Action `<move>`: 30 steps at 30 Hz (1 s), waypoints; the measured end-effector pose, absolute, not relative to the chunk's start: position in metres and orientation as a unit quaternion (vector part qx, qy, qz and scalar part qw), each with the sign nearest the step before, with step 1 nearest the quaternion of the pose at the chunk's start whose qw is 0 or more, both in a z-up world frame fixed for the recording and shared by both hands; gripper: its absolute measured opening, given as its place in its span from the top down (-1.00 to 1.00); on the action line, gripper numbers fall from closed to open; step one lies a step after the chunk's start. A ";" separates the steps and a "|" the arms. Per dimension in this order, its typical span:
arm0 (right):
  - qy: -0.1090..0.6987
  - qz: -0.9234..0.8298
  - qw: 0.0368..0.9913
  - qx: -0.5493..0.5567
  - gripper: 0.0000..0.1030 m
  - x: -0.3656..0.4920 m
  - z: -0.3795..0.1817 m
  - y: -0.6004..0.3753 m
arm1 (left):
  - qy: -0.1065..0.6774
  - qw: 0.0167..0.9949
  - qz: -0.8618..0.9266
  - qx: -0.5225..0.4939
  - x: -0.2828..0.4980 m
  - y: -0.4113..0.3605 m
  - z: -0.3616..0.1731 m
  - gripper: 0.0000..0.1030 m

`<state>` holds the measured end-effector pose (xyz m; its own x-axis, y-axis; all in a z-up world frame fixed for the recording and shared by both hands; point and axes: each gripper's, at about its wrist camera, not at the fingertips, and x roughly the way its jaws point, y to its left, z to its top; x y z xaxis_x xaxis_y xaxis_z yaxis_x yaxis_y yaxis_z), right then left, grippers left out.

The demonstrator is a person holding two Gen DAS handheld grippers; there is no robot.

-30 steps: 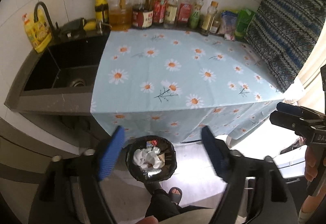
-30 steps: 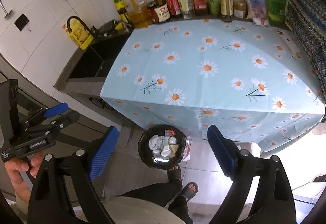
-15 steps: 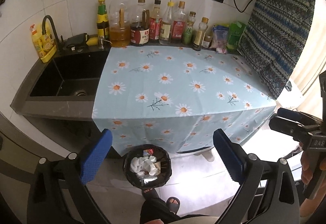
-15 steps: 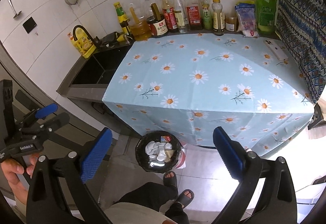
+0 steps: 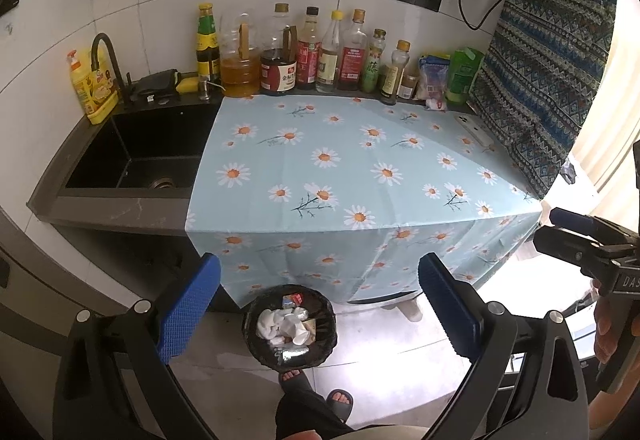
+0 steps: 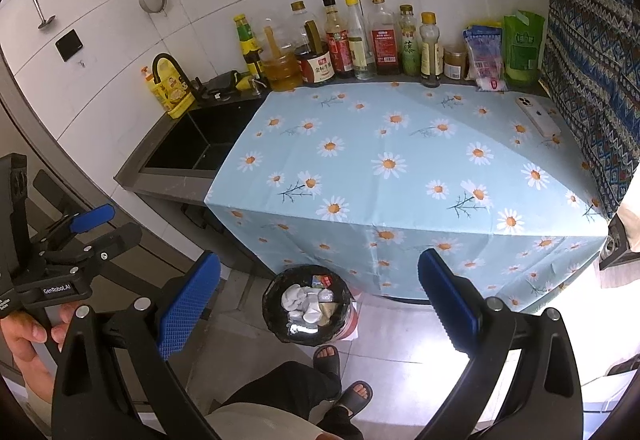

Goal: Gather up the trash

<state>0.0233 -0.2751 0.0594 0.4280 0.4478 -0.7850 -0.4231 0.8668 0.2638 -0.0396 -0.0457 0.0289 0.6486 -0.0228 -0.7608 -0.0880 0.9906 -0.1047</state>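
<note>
Black-lined trash bin (image 5: 291,325) seen at lower centre of left wrist view, on floor below hanging edge of daisy tablecloth (image 5: 352,168); white crumpled tissues, wrappers, foil piled inside. Left gripper (image 5: 319,298) held spread wide, nothing grasped. No loose trash seen on cloth.

Right wrist view: trash bin (image 6: 308,305) at lower centre, filled likewise. Right gripper (image 6: 319,298) spread wide, nothing held. White phone (image 6: 539,116) lying at right of cloth, bottles (image 6: 360,40) lined along upper wall. Collection judged essentially finished; nothing left visible.
</note>
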 end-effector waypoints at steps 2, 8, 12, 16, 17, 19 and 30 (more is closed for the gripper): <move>0.469 0.256 0.845 0.014 -0.90 0.023 0.060 -0.276 | 0.419 0.905 0.018 -0.069 -0.041 -0.045 0.030 -0.87; 0.471 0.253 0.845 0.010 -0.90 0.024 0.058 -0.278 | 0.412 0.909 0.020 -0.062 -0.043 -0.047 0.036 -0.87; 0.471 0.252 0.845 0.011 -0.90 0.024 0.058 -0.280 | 0.409 0.910 0.017 -0.062 -0.043 -0.049 0.038 -0.87; 0.469 0.253 0.846 0.009 -0.90 0.025 0.060 -0.281 | 0.409 0.910 0.015 -0.061 -0.045 -0.052 0.039 -0.87; 0.469 0.253 0.846 0.009 -0.90 0.025 0.060 -0.281 | 0.409 0.910 0.015 -0.062 -0.045 -0.052 0.039 -0.87; 0.470 0.253 0.846 0.007 -0.90 0.024 0.059 -0.281 | 0.409 0.910 0.015 -0.063 -0.045 -0.052 0.039 -0.87; 0.471 0.247 0.847 0.008 -0.90 0.022 0.058 -0.282 | 0.411 0.910 0.015 -0.061 -0.045 -0.053 0.037 -0.87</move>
<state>0.0225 -0.2822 0.0576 0.4351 0.4261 -0.7932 -0.4109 0.8778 0.2461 -0.0450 -0.0527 0.0367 0.6621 -0.0229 -0.7490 -0.0774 0.9921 -0.0988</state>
